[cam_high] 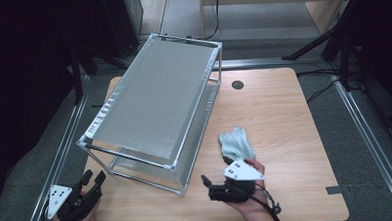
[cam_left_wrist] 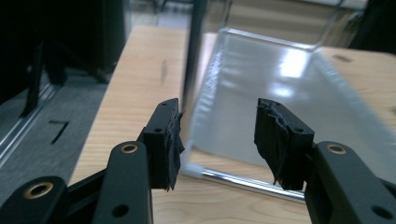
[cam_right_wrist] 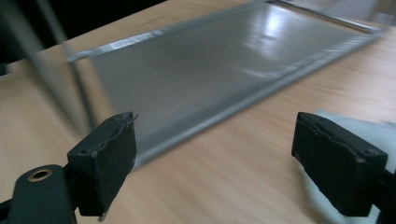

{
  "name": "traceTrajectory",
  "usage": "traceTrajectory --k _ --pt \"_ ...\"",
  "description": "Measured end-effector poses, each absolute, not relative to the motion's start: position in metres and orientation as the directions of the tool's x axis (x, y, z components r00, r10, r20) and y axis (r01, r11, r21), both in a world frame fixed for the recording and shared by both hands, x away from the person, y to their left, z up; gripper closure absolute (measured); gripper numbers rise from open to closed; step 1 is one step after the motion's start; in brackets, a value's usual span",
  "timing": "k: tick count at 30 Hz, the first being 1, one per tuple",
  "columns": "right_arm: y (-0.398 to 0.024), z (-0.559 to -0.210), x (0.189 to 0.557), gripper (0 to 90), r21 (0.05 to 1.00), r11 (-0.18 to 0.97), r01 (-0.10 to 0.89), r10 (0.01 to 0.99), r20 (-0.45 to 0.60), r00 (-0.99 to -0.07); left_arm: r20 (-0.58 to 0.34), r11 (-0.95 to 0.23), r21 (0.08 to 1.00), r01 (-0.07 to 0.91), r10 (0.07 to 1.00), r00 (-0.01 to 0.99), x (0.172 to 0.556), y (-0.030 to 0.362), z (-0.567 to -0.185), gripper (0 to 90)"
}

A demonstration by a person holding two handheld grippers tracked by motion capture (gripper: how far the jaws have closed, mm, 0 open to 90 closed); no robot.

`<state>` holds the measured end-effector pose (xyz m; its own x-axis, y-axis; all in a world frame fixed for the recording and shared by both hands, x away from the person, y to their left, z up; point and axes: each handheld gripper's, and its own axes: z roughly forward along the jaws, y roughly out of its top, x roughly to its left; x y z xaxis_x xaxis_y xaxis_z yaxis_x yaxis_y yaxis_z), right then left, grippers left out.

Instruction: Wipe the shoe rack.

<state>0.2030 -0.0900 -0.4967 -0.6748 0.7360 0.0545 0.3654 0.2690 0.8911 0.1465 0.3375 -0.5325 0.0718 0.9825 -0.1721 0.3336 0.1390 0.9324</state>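
A metal-framed rack (cam_high: 158, 102) with grey fabric shelves stands slantwise on the wooden table (cam_high: 279, 112). A pale crumpled cloth (cam_high: 237, 143) lies just right of the rack's near end. My left gripper (cam_high: 94, 179) is at the table's near left corner, by the rack's front corner, open and holding nothing. In the left gripper view its jaws (cam_left_wrist: 217, 135) frame the rack's lower shelf (cam_left_wrist: 280, 107) and a corner post. My right gripper (cam_high: 207, 187) points left, just below the cloth. Its jaws (cam_right_wrist: 233, 154) stand wide open over bare wood, with the cloth (cam_right_wrist: 369, 128) behind the right jaw and the rack (cam_right_wrist: 201, 70) beyond.
A small black round hole (cam_high: 238, 84) marks the table's far side. Dark tripod legs (cam_high: 331, 39) stand on the floor at the right, and metal rails (cam_high: 370, 133) run along both table sides. Bare wood lies right of the cloth.
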Motion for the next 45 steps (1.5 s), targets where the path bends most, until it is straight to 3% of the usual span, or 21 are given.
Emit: traceTrajectory --k 2,4,7,8,9,11,12,13,14,20,36,38,39,40,43,45 --pt "-0.075 -0.498 0.194 14.4 0.888 0.299 0.349 0.691 0.051 -0.721 -0.158 0.139 0.928 0.345 0.987 0.027 0.155 0.339 -0.536 50.8" --pt "-0.061 -0.500 0.187 14.5 0.888 0.323 0.326 0.656 0.037 -0.754 -0.137 0.136 0.935 0.327 0.990 -0.020 0.164 0.342 -0.538 57.7" --pt "-0.049 -0.504 0.183 15.7 0.886 0.338 0.317 0.628 0.039 -0.777 -0.144 0.137 0.937 0.321 0.990 -0.002 0.173 0.344 -0.539 59.5" --pt "-0.038 -0.509 0.181 22.6 0.881 0.359 0.310 0.607 0.032 -0.794 -0.147 0.132 0.936 0.326 0.989 0.023 0.179 0.344 -0.541 61.0" --pt "-0.038 -0.509 0.181 22.6 0.881 0.359 0.310 0.607 0.032 -0.794 -0.147 0.132 0.936 0.326 0.989 0.023 0.179 0.344 -0.541 61.9" --pt "-0.026 -0.516 0.179 42.3 0.879 0.364 0.307 0.593 0.035 -0.805 -0.144 0.113 0.931 0.347 0.987 0.065 0.184 0.340 -0.545 65.4" --pt "-0.024 -0.518 0.179 48.9 0.880 0.369 0.299 0.586 0.030 -0.810 -0.123 0.094 0.932 0.349 0.990 0.061 0.185 0.338 -0.545 70.6" --pt "-0.024 -0.518 0.179 48.9 0.880 0.369 0.299 0.586 0.030 -0.810 -0.123 0.094 0.932 0.349 0.990 0.061 0.185 0.338 -0.545 75.3" --pt "-0.022 -0.521 0.178 61.1 0.877 0.379 0.296 0.598 0.012 -0.801 -0.116 0.085 0.932 0.353 0.991 0.068 0.186 0.336 -0.545 80.3" --pt "-0.047 -0.526 0.185 81.8 0.870 0.367 0.329 0.617 0.037 -0.786 -0.062 0.002 0.932 0.361 0.986 0.153 0.178 0.318 -0.543 81.8" --pt "-0.122 -0.524 0.223 80.4 0.871 0.310 0.382 0.753 0.021 -0.658 -0.041 -0.112 0.929 0.352 0.917 0.398 0.139 0.262 -0.541 81.1" --pt "-0.131 -0.523 0.228 66.5 0.858 0.331 0.392 0.733 0.028 -0.680 -0.053 -0.099 0.935 0.341 0.911 0.409 0.138 0.260 -0.540 74.6" --pt "-0.131 -0.523 0.228 66.5 0.858 0.331 0.392 0.733 0.028 -0.680 -0.053 -0.099 0.935 0.341 0.911 0.409 0.138 0.260 -0.540 70.7" --pt "-0.145 -0.521 0.231 55.2 0.851 0.352 0.390 0.689 0.046 -0.723 -0.062 -0.084 0.940 0.331 0.911 0.408 0.138 0.260 -0.539 69.3" --pt "-0.160 -0.519 0.230 52.4 0.848 0.370 0.378 0.665 0.042 -0.745 -0.075 -0.059 0.949 0.309 0.910 0.407 0.138 0.260 -0.537 69.7" --pt "-0.183 -0.517 0.234 50.4 0.856 0.344 0.386 0.671 0.063 -0.739 -0.067 -0.064 0.949 0.308 0.915 0.398 0.138 0.259 -0.537 74.8"
